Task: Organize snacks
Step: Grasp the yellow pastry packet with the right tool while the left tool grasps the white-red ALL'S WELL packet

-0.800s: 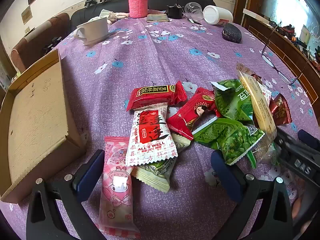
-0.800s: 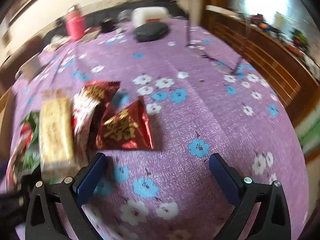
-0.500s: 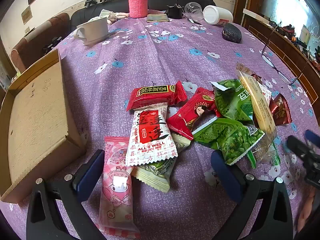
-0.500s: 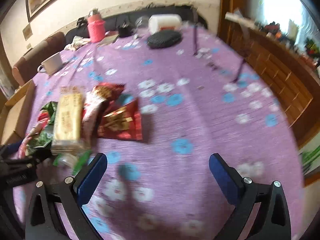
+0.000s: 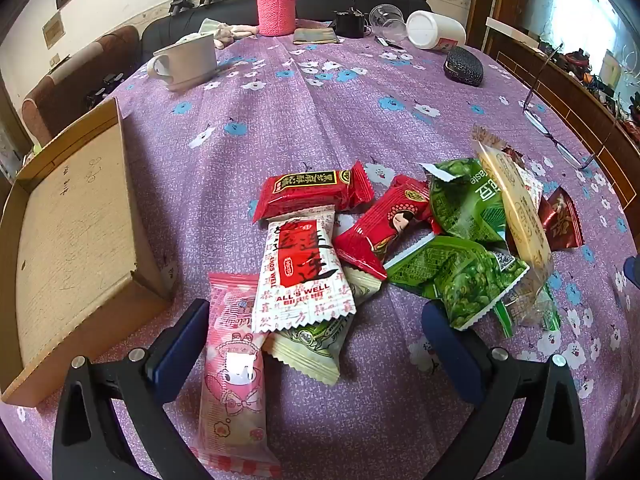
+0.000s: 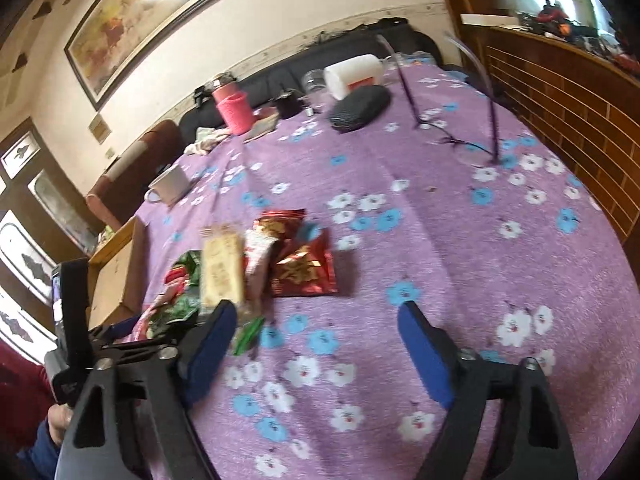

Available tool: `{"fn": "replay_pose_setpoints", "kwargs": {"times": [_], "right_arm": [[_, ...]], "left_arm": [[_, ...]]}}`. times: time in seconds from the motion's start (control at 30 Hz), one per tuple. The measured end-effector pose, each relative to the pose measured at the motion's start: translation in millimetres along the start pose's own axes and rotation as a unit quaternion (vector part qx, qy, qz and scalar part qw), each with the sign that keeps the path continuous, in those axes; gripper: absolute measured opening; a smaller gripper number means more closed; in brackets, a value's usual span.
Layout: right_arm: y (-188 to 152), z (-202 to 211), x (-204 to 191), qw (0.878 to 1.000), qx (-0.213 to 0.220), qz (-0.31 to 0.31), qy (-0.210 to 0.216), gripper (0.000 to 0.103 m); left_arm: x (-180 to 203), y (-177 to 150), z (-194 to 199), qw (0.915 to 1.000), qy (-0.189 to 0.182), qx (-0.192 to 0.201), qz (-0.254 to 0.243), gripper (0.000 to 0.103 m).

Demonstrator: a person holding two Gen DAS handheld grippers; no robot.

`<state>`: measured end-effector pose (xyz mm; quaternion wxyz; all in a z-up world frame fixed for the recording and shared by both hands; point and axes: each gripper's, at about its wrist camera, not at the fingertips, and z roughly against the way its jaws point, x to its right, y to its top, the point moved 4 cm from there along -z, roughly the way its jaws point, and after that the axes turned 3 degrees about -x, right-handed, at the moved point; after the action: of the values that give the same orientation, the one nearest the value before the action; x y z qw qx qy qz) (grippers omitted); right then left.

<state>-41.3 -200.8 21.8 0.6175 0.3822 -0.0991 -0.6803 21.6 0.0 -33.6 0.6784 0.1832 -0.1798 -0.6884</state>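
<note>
Snacks heaped mid-table on a purple flowered tablecloth [image 5: 304, 112], right ahead of the left gripper [image 5: 316, 328], jaws spread wide and holding nothing. Between its fingers: pink cartoon packet [image 5: 234, 364] lying lengthwise just beside the left finger, white-and-red "ALL'S WELL" packet [image 5: 302, 272] overlapping its top end, pale green-printed packet [image 5: 316, 344] tucked underneath. Farther out, red bar packet [image 5: 312, 192] lying crosswise, red packet with a girl's face [image 5: 384, 226] leaning against it. Toward the right finger, two green pea bags [image 5: 460, 276], a tall yellow cracker packet [image 5: 516, 208] propped over them, dark red foil packet [image 5: 560, 220] behind. Open cardboard box [image 5: 76, 236] to the left of the pile, near but apart.

Right gripper [image 6: 316, 332] also gaping wide, gripping nothing, raised over bare cloth to the right of the heap; yellow packet and a green bag just beside its left fingertip, dark red foil packet a little ahead.

Far end of the table: white mug [image 5: 188, 60], pink knit-sleeved flask [image 5: 276, 4], white jar on its side [image 5: 436, 34], black glasses case [image 5: 464, 66], spectacles [image 6: 460, 136] near the right edge. Nothing between left jaws and nearest packets.
</note>
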Motion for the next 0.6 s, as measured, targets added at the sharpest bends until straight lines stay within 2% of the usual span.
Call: {"fn": "replay_pose_setpoints", "kwargs": {"times": [0.1,0.17,0.23,0.37,0.43,0.6], "right_arm": [[5,1,3,0.999,0.014,-0.028,0.026,0.083],[9,-2,-4,1.000,-0.006,-0.016,0.023,0.078],[13,-3,-13,0.999,-0.019,-0.001,0.029,0.078],[19,-15,-29,0.998,-0.053,0.028,0.023,0.078],[21,-21,-36,0.997,-0.061,0.038,0.024,0.078],[28,-56,-59,0.993,-0.104,0.059,0.022,0.078]], "left_arm": [[0,-1,0,1.0000,-0.003,-0.001,-0.006,0.103],[1,-2,1,0.9998,-0.011,-0.002,-0.019,0.103],[0,-4,5,0.9993,-0.018,-0.009,-0.031,0.103],[-6,-13,33,0.9982,-0.036,0.018,-0.045,0.102],[-11,-15,44,0.9970,-0.054,0.025,-0.050,0.097],[-31,-16,59,0.9961,-0.072,0.036,-0.037,0.095]]}}
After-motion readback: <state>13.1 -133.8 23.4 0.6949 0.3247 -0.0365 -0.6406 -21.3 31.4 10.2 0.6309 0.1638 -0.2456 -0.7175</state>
